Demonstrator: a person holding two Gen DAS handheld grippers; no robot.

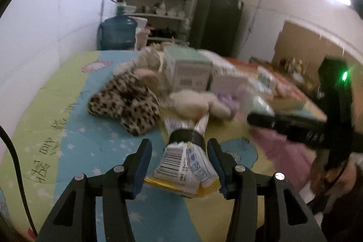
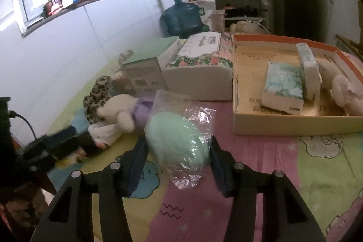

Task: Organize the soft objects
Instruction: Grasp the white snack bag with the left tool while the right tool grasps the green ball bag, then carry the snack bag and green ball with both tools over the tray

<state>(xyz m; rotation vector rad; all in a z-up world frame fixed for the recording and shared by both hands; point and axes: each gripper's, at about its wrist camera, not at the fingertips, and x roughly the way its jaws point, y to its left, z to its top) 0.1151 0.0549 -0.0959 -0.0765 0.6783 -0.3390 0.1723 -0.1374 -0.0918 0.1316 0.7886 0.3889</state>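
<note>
While both grippers hang low over the pastel cartoon-print sheet [image 2: 329, 176], the shallow orange-rimmed cardboard box [image 2: 290, 126] sits ahead and to the right of the right gripper [image 2: 178, 149]. Inside it lie a flat teal-printed tissue pack [image 2: 283, 85], a second white tissue pack [image 2: 308, 69] standing on edge against it, and a white plush toy [image 2: 347, 92] at the box's right side.

The right gripper's jaws stand on either side of a mint-green soft pad in a clear crinkled plastic bag [image 2: 179, 140], and the pads look to press its flanks. The left gripper [image 1: 179, 160] has a white and yellow printed pouch bound with a black band [image 1: 183, 165] between its jaws; its right pad touches the pouch, while a gap shows on the left, so I cannot tell whether it truly pinches.

Just ahead of the left gripper lies a cream plush bear [image 1: 195, 103] in a lilac garment, with a leopard-print fabric pouch [image 1: 127, 103] to the left of it. Beyond these stand a green-topped white carton [image 1: 186, 67] and, seen from the right wrist, a large floral-printed tissue pack [image 2: 202, 65], crowding the stretch between the toys and the box. A blue water jug [image 2: 181, 19] stands at the far end.
</note>
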